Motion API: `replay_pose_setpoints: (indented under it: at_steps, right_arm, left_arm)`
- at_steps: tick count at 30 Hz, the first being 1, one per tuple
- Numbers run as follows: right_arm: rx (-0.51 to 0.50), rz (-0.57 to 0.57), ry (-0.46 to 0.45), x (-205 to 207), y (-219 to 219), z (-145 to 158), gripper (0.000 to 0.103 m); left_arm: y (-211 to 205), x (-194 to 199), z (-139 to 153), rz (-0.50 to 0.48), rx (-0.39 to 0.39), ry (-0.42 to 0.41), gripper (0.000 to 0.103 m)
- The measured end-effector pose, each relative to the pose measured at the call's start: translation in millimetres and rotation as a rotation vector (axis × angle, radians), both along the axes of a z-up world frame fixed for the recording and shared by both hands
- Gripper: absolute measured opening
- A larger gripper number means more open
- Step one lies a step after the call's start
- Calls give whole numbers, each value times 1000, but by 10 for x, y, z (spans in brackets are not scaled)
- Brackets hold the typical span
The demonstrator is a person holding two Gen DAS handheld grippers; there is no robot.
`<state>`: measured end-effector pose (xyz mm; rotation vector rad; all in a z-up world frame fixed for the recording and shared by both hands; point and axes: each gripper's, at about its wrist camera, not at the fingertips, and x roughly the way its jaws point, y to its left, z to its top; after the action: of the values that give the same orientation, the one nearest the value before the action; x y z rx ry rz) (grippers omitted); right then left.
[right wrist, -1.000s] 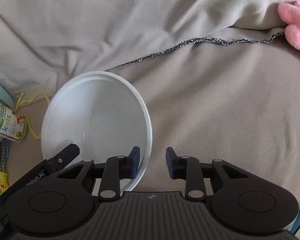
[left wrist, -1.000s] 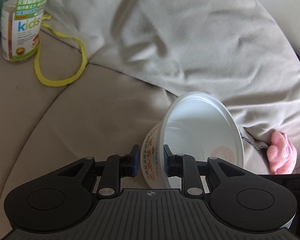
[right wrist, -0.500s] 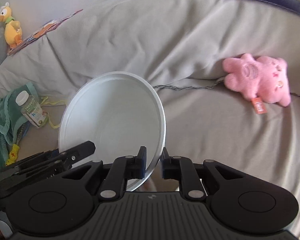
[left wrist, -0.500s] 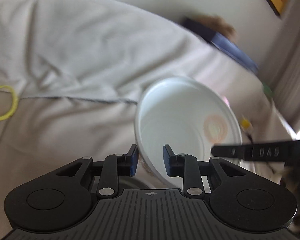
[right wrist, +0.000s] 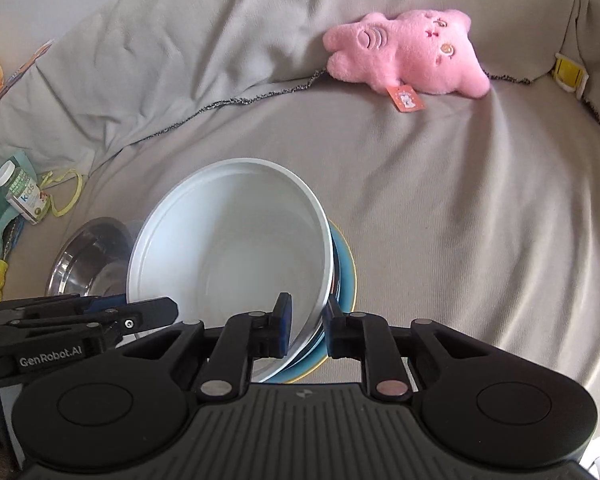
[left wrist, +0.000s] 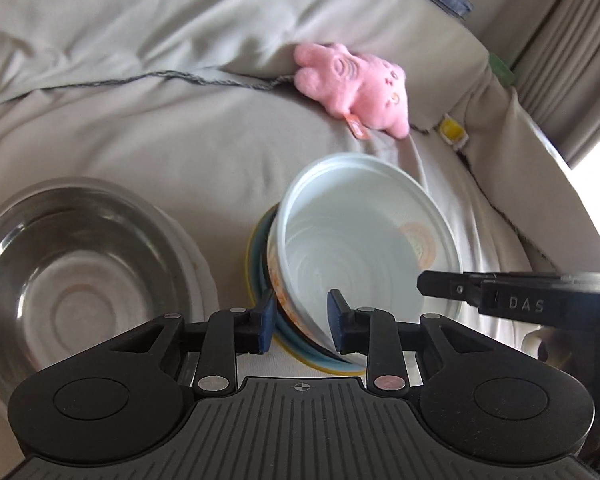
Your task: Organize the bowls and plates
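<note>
A steel bowl (left wrist: 72, 276) is seen at left on the sofa cover (left wrist: 160, 132). The white bowl (left wrist: 364, 248) is tilted over a blue plate (right wrist: 346, 276); its wall is straddled by the parted left gripper (left wrist: 300, 316), which has just been opening, and clamped by the right gripper (right wrist: 306, 330). A pink plush (right wrist: 408, 56) lies beyond.

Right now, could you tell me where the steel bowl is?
The steel bowl sits on the sofa cover at lower left in the left wrist view, left of the white bowl.
</note>
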<state>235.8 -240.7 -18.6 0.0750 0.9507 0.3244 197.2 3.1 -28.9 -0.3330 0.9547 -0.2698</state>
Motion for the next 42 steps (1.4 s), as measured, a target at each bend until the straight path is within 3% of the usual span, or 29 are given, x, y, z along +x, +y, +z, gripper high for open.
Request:
replay_pose_setpoints:
  at_steps: [4, 12, 16, 21, 27, 30, 33, 42]
  right_arm:
    - [-16, 6, -84, -145, -53, 13, 21]
    - [68, -18, -195, -632, -219, 189, 25]
    - [123, 23, -212, -944, -45, 165, 39]
    - [214, 93, -144, -1149, 473, -75, 47]
    - [218, 72, -37, -1048, 1124, -402, 47]
    - [215, 43, -1, -972, 1326, -527, 47]
    - [222, 40, 22, -909, 1487, -630, 51]
    - [226, 46, 13, -849, 1715, -704, 58]
  left_arm:
    - [62, -102, 162, 60, 13, -37, 30]
    - [437, -544, 488, 108, 45, -140, 29]
    - [925, -715, 535, 223, 68, -184, 29]
    - [1490, -738, 246, 384, 40, -106, 29]
    - [1881, -615, -315, 458, -79, 35, 29]
    - [1958, -587, -489, 460, -119, 59, 37]
    - [1975, -578, -571, 449, -145, 67, 38]
    - [1837, -445, -652, 378, -111, 111, 36]
